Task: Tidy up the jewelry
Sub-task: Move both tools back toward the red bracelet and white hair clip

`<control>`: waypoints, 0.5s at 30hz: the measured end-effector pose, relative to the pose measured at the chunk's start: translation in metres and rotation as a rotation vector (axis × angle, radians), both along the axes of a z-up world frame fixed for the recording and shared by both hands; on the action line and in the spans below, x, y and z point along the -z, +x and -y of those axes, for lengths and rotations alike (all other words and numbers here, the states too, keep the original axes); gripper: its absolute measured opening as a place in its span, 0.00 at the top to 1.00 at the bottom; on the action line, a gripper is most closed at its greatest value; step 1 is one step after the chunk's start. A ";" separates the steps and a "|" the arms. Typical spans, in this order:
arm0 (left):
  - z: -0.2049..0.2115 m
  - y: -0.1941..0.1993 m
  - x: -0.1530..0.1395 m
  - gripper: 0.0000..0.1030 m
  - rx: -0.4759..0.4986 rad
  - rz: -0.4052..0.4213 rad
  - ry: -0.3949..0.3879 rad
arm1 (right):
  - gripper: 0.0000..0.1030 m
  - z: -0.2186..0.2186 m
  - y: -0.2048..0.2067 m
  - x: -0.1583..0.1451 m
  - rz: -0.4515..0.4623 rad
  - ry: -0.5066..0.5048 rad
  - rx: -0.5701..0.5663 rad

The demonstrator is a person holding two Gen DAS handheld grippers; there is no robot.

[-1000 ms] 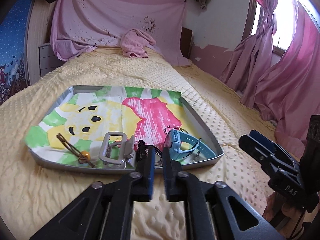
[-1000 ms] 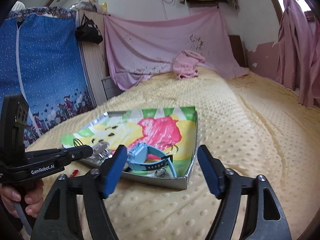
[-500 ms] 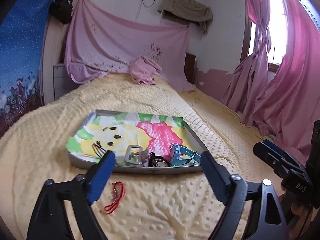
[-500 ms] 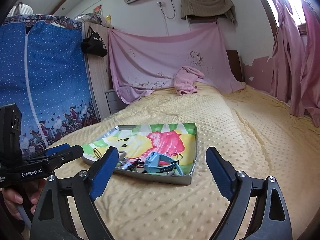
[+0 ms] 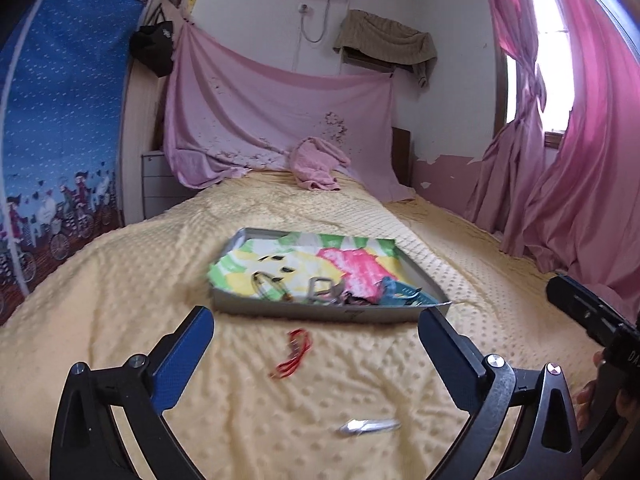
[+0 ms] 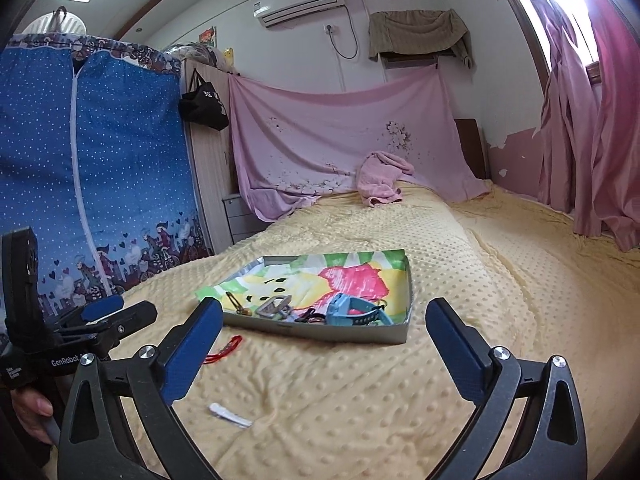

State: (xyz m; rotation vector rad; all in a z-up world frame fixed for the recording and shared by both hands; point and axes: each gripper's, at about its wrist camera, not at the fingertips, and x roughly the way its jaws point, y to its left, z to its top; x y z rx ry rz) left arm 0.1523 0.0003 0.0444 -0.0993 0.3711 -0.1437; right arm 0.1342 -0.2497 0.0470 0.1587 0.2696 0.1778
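Observation:
A metal tray (image 5: 332, 312) with a cartoon lining sits on the yellow bed; it also shows in the right wrist view (image 6: 320, 330). In it lie a blue watch (image 6: 352, 312), a grey clip (image 6: 274, 306), a brown hair pin (image 6: 236, 304) and small dark pieces. A red cord (image 5: 294, 354) (image 6: 224, 350) lies on the blanket in front of the tray. A white hair clip (image 5: 368, 426) (image 6: 230, 415) lies nearer. My left gripper (image 5: 314, 358) is open and empty, above the red cord. My right gripper (image 6: 324, 350) is open and empty, short of the tray.
A pink towel (image 5: 316, 168) lies at the bed's head under a hung pink sheet (image 5: 280, 120). Pink curtains (image 5: 580, 160) hang on the right. A blue wardrobe cover (image 6: 80, 168) and a drawer unit (image 5: 158, 184) stand at the left.
My left gripper opened, let go of the dark piece at the tray's front, and pulled back from the tray. Both grippers drew back and tilted up; the cord and white clip came into view.

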 end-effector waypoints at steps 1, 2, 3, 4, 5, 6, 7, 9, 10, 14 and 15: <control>-0.005 -0.002 0.003 0.00 -0.011 -0.006 -0.004 | 0.03 -0.002 -0.003 0.002 0.001 0.003 -0.004; -0.010 -0.003 0.005 0.00 -0.023 -0.014 -0.006 | 0.03 -0.003 -0.004 0.004 -0.001 0.002 -0.007; -0.014 -0.004 0.008 0.00 -0.034 -0.023 -0.008 | 0.03 -0.006 -0.006 0.006 -0.003 0.000 -0.008; -0.018 -0.006 0.010 0.00 -0.041 -0.030 -0.013 | 0.03 -0.009 -0.007 0.009 -0.006 -0.001 -0.011; -0.021 -0.008 0.012 0.00 -0.048 -0.036 -0.018 | 0.03 -0.012 -0.007 0.010 -0.008 -0.002 -0.015; -0.024 -0.009 0.015 0.00 -0.056 -0.041 -0.021 | 0.03 -0.014 -0.009 0.014 -0.013 -0.004 -0.020; -0.026 -0.010 0.018 0.00 -0.065 -0.047 -0.022 | 0.03 -0.017 -0.009 0.016 -0.018 -0.008 -0.023; -0.029 -0.014 0.023 0.00 -0.079 -0.057 -0.018 | 0.03 -0.020 -0.010 0.022 -0.027 -0.018 -0.032; -0.030 -0.014 0.026 0.00 -0.085 -0.063 -0.013 | 0.03 -0.022 -0.009 0.025 -0.033 -0.026 -0.036; -0.034 -0.014 0.033 0.00 -0.105 -0.078 0.008 | 0.03 -0.030 -0.007 0.035 -0.063 -0.048 -0.061; -0.034 -0.014 0.035 0.00 -0.108 -0.080 0.014 | 0.03 -0.032 -0.005 0.038 -0.071 -0.055 -0.067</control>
